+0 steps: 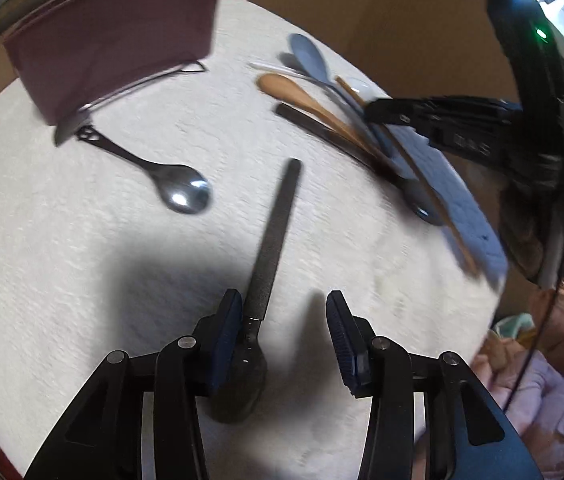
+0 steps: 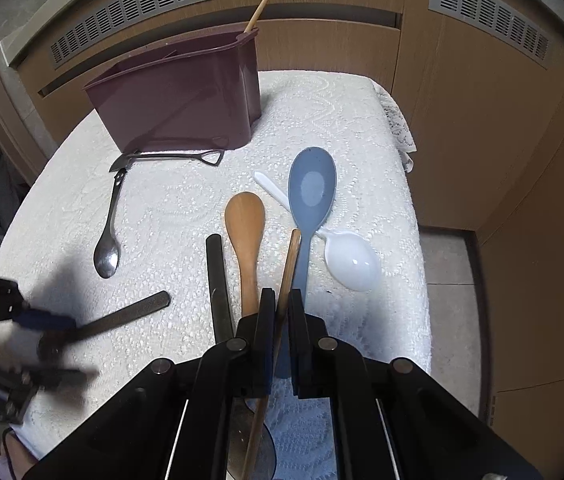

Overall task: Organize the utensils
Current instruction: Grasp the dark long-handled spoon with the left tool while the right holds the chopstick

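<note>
A maroon utensil holder (image 2: 185, 100) stands at the back of the white-clothed table and also shows in the left wrist view (image 1: 113, 40); one wooden stick (image 2: 259, 6) stands in it. My left gripper (image 1: 282, 320) is open, with a dark flat-handled spoon (image 1: 273, 224) lying between its fingers, against the left pad (image 1: 227, 320). My right gripper (image 2: 277, 316) is shut on a wooden chopstick (image 2: 288, 268). A steel spoon (image 2: 107, 240), a wooden spoon (image 2: 245, 228), a blue paddle (image 2: 312, 188) and a white plastic spoon (image 2: 352, 260) lie on the cloth.
A dark flat handle (image 2: 215, 276) lies left of the wooden spoon. A small metal shovel-shaped utensil (image 2: 177, 156) lies in front of the holder. Wooden cabinets with vents (image 2: 482, 12) stand behind the table. The table's right edge (image 2: 422, 240) drops to the floor.
</note>
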The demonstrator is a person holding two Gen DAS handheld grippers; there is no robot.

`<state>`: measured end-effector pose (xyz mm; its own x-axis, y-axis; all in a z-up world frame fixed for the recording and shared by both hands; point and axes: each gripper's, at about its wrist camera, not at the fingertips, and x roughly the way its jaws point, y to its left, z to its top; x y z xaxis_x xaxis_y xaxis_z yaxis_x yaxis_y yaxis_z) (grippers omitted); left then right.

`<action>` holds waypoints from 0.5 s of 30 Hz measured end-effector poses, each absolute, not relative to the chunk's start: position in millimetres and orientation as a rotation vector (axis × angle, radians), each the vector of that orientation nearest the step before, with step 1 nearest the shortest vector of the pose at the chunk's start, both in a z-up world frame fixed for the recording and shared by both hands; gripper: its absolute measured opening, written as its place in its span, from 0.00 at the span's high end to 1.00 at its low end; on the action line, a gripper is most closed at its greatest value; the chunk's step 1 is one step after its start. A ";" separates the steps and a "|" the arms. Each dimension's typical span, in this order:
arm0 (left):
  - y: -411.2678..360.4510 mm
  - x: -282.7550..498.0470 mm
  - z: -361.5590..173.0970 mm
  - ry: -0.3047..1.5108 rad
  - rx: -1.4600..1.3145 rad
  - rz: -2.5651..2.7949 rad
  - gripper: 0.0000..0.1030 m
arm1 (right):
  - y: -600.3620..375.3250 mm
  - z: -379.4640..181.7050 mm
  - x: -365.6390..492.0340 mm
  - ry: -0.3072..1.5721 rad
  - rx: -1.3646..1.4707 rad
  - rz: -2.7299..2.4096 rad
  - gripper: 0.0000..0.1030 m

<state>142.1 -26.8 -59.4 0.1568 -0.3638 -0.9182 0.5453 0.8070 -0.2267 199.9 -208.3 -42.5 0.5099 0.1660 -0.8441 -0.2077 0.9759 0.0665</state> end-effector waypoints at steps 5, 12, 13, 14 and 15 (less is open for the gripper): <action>-42.0 146.2 -52.9 1.205 0.262 -0.606 0.63 | -215.9 -37.1 190.9 0.993 -0.032 0.220 0.94; -56.9 166.0 -58.9 1.235 0.319 -0.562 0.74 | -228.2 -38.7 175.4 0.975 -0.055 0.187 0.93; -57.5 167.5 -58.3 1.244 0.314 -0.559 0.74 | -230.6 -39.4 173.8 0.974 -0.053 0.186 0.91; -57.6 168.6 -57.8 1.248 0.313 -0.554 0.74 | -233.0 -40.1 172.4 0.973 -0.047 0.184 0.88; -61.8 172.0 -59.1 1.247 0.316 -0.549 0.74 | -234.8 -40.4 171.6 0.972 -0.042 0.183 0.87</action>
